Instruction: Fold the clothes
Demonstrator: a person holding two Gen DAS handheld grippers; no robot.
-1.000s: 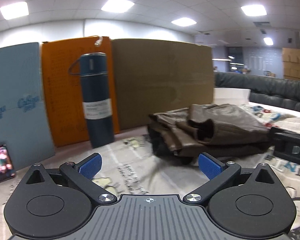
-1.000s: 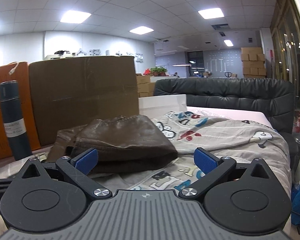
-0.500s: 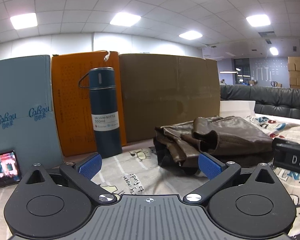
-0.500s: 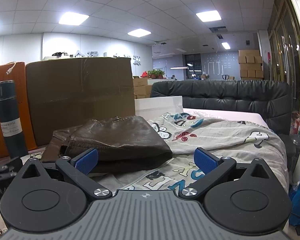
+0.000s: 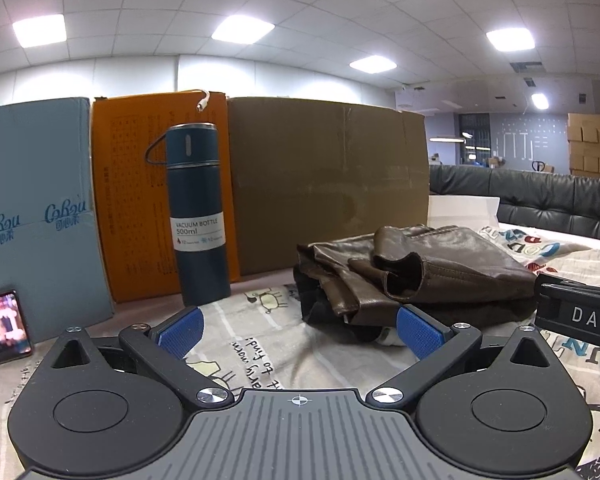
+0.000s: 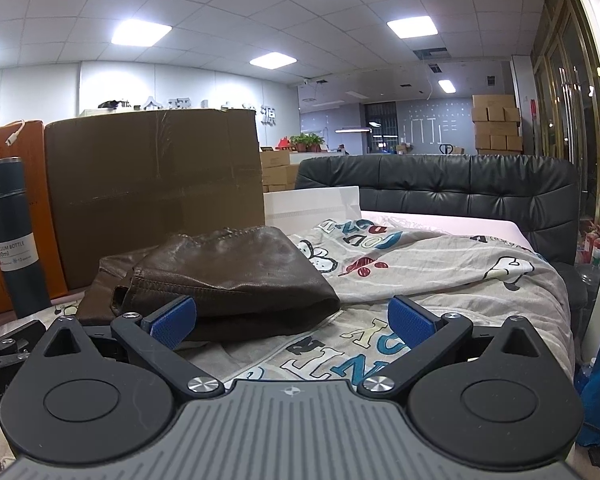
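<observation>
A folded brown leather jacket (image 5: 440,272) lies on the cartoon-print sheet (image 5: 260,344), just ahead and right of my left gripper (image 5: 300,330). That gripper is open and holds nothing. In the right wrist view the same jacket (image 6: 228,276) sits ahead and to the left, its near edge just behind the left blue pad (image 6: 174,320). My right gripper (image 6: 292,322) is open too, with only printed sheet (image 6: 420,268) between its fingers. The right gripper's black body (image 5: 580,316) shows at the left view's right edge.
A dark blue vacuum bottle (image 5: 196,216) stands upright left of the jacket, before orange (image 5: 136,200), brown (image 5: 332,176) and blue-grey (image 5: 32,208) boxes. A lit phone (image 5: 2,326) leans at far left. A black sofa (image 6: 460,188) and white box (image 6: 312,204) lie behind.
Both grippers have drawn back and risen slightly, so the jacket and bottle sit a little farther off. Both stay open and nothing has been grasped.
</observation>
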